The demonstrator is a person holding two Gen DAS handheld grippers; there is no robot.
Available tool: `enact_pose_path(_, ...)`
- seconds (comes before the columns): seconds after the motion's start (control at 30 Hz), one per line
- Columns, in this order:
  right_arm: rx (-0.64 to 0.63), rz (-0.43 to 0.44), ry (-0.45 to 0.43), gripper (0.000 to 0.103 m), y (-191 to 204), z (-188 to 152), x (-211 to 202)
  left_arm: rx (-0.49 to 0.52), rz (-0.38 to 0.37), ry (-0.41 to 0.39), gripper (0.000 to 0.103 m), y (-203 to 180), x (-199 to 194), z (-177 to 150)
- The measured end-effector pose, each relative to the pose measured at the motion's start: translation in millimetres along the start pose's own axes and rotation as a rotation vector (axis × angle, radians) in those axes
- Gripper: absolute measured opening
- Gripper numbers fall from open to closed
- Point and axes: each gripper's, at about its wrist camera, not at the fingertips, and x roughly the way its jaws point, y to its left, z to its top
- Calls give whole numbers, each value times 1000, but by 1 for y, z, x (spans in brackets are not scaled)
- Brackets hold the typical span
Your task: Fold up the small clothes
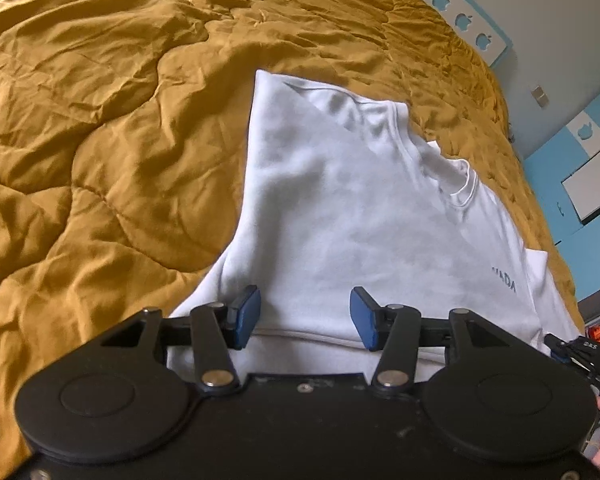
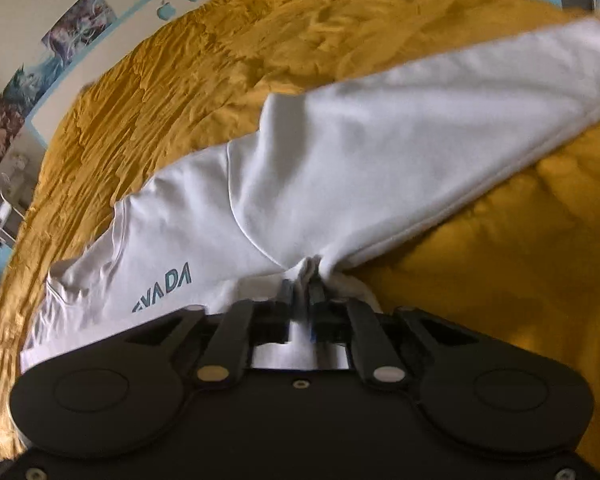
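Mustard-yellow quilt (image 1: 100,128) covers the bed, with blue walls behind. On it lies a white sweatshirt (image 1: 340,208), one side already folded over its body. Above its hem the left hand-held gripper (image 1: 305,316) hovers with jaws spread apart. Fully clamped, the right hand-held gripper (image 2: 303,280) pinches bunched fabric beside a sleeve (image 2: 440,128).
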Motion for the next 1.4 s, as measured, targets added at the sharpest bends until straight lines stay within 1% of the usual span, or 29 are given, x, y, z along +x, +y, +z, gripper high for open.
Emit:
enact_pose_path(0.03, -13, -15, -30, 18, 3, 0, -9, 9, -3, -2, 51, -3, -4, 0)
enact_pose_path(0.07, -39, -16, -66, 22, 9, -1, -22, 24, -9, -6, 51, -7, -7, -1)
enact_pose_path(0.1, -65, 16, -89, 28, 13, -2, -32, 41, -12, -9, 51, -10, -10, -2)
enact_pose_path(0.17, -121, 103, -92, 28, 22, -5, -48, 73, -6, -10, 51, -15, -12, -4)
enact_pose_path(0.2, -147, 129, -80, 28, 25, -8, -52, 85, 3, -3, 51, -17, -11, -6)
enact_pose_path(0.27, -184, 172, -6, 28, 30, -15, -51, 87, 28, 5, 51, -16, -8, -8)
enact_pose_path(0.33, -200, 153, 48, 28, 30, -23, -43, 75, 44, 2, 51, -12, -7, -11)
enact_pose_path(0.47, -227, 93, 87, 26, 25, -36, -32, 84, 62, 15, 51, -14, -12, -11)
enact_pose_path(0.53, -212, 81, 82, 16, 19, -35, -32, 112, 69, 26, 51, -20, -18, -10)
enact_pose_path(0.63, -154, 109, 98, 16, 7, -26, -36, 161, 80, 26, 52, -30, -27, -12)
enact_pose_path(0.7, -83, 158, 84, 19, -11, -15, -47, 189, 79, 25, 52, -36, -33, -15)
enact_pose_path(0.73, -50, 160, 53, 26, -22, -7, -53, 198, 76, 23, 52, -38, -35, -17)
enact_pose_path(0.77, -23, 148, 9, 30, -36, 2, -60, 201, 72, 21, 52, -38, -36, -19)
enact_pose_path(0.8, -1, 128, -34, 37, -51, 11, -65, 200, 67, 23, 52, -38, -37, -21)
enact_pose_path(0.83, 27, 93, -72, 39, -70, 22, -70, 195, 62, 28, 52, -37, -36, -24)
enact_pose_path(0.9, 113, 28, -91, 39, -109, 42, -73, 187, 60, 40, 52, -35, -34, -29)
enact_pose_path(0.97, 221, -5, -118, 39, -154, 60, -78, 191, 67, 45, 53, -35, -30, -31)
enact_pose_path(1.07, 316, -67, -175, 39, -203, 80, -84, 189, 89, 52, 53, -36, -25, -30)
enact_pose_path(1.13, 384, -76, -216, 40, -227, 87, -86, 184, 92, 49, 53, -38, -23, -28)
enact_pose_path(1.17, 442, -81, -245, 42, -243, 90, -86, 184, 95, 47, 53, -39, -22, -27)
enact_pose_path(1.2, 485, -76, -266, 43, -253, 92, -86, 186, 101, 46, 53, -41, -20, -26)
enact_pose_path(1.3, 645, -31, -302, 42, -286, 96, -79, 199, 119, 47, 53, -46, -12, -23)
enact_pose_path(1.33, 677, -20, -322, 42, -292, 97, -77, 208, 130, 49, 53, -47, -8, -22)
enact_pose_path(1.4, 690, -32, -354, 42, -296, 101, -73, 234, 146, 55, 53, -52, -1, -21)
